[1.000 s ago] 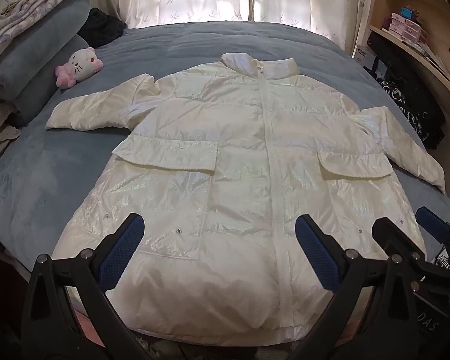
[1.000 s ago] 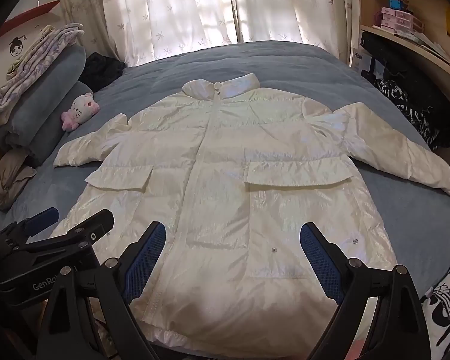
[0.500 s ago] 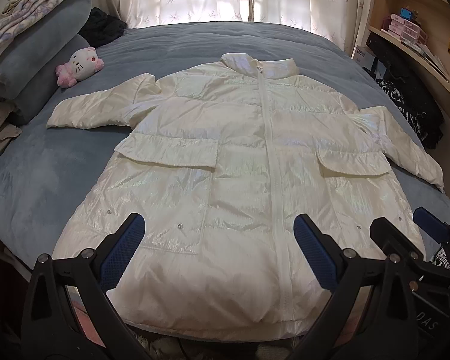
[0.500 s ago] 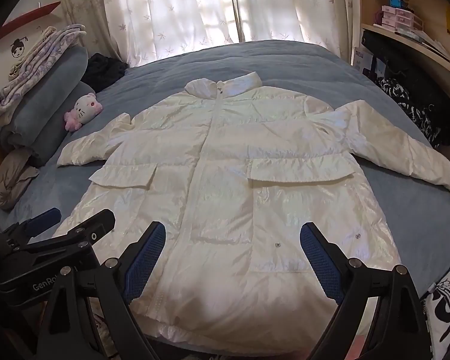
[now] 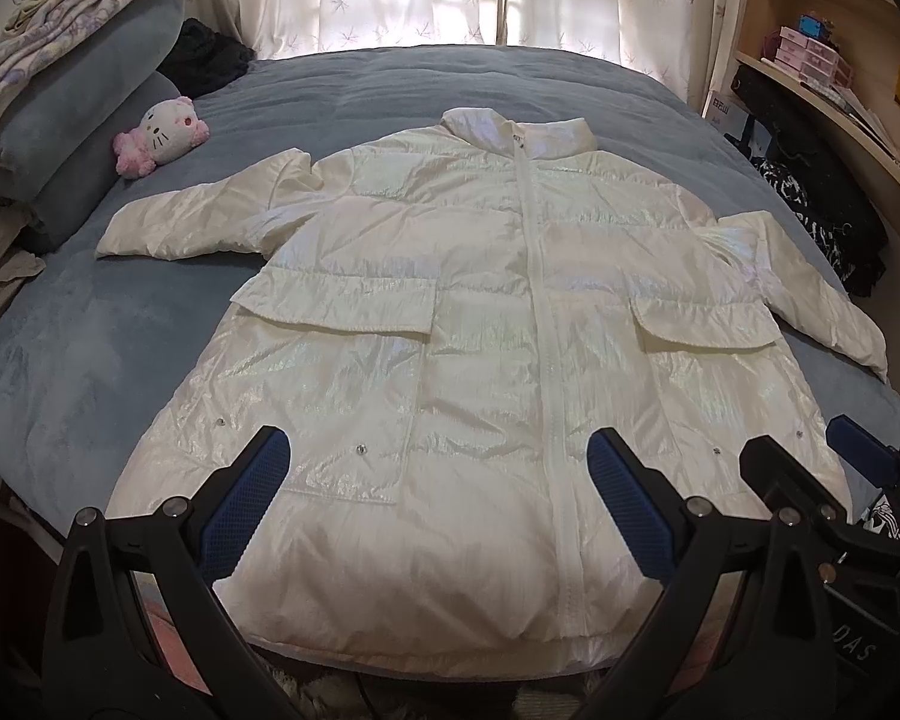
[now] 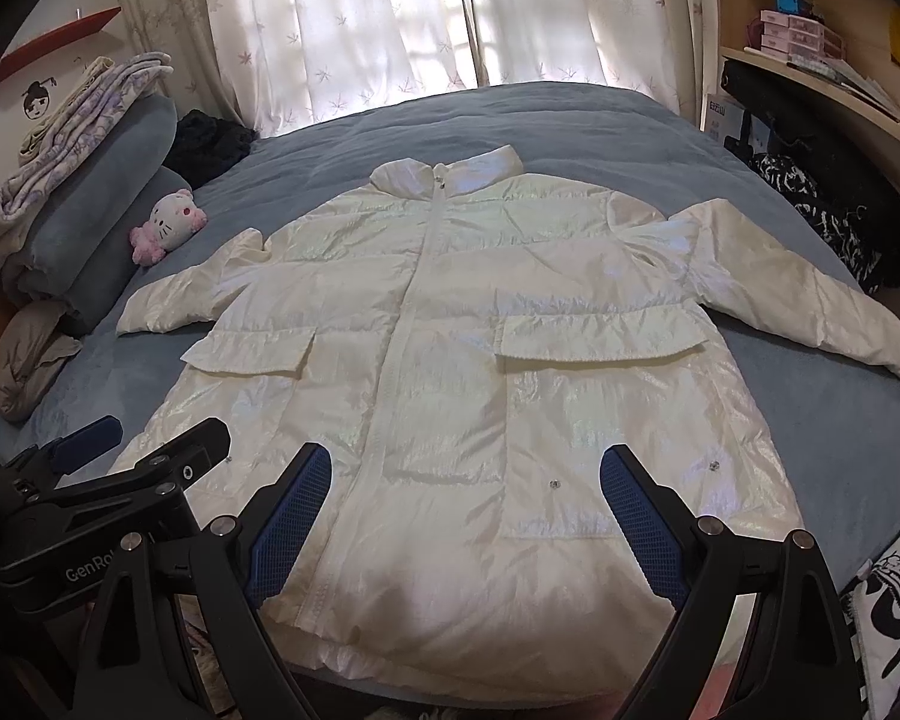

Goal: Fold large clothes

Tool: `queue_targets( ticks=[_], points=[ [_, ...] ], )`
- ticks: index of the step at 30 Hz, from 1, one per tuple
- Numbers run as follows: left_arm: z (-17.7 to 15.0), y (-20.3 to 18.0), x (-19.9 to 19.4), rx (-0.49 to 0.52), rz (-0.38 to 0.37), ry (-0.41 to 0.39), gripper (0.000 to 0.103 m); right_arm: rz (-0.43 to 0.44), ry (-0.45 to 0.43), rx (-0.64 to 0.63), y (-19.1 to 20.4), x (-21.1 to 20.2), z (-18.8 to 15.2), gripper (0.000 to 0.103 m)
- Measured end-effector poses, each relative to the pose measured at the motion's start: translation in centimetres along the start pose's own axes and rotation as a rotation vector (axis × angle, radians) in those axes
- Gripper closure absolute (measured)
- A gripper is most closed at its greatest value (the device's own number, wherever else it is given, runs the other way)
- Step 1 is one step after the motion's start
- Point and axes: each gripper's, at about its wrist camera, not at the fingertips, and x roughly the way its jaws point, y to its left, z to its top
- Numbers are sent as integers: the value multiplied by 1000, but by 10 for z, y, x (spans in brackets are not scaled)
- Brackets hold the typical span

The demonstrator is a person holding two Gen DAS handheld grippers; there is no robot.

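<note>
Your left gripper hangs over the near hem of the white jacket, jaws spread wide, nothing between the blue pads. Just beside it to the right, your right gripper is spread as wide, also empty, above the hem. The jacket lies flat and face up ahead of both grippers on the blue bed, zipped, collar at the far end, one sleeve out to each side, both pocket flaps down. Off to the far left of your left gripper, a pink and white plush cat rests against stacked grey bedding. Curtains hang beyond the bed.
</note>
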Motion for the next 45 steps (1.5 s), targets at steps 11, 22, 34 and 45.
queue_targets(
  ticks=[11, 22, 34, 45],
  points=[
    [0, 1, -1, 1, 0, 0, 5, 10, 4, 9, -2, -1, -3, 11],
    [3, -10, 1, 22, 1, -2, 5, 15, 2, 13, -6, -1, -5, 11],
    [34, -20, -13, 46, 13, -105, 5, 4, -56, -5, -13, -13, 20, 11],
    [114, -40, -47, 54, -5, -256, 4, -75, -184, -5, -81, -65, 100, 11]
  ],
)
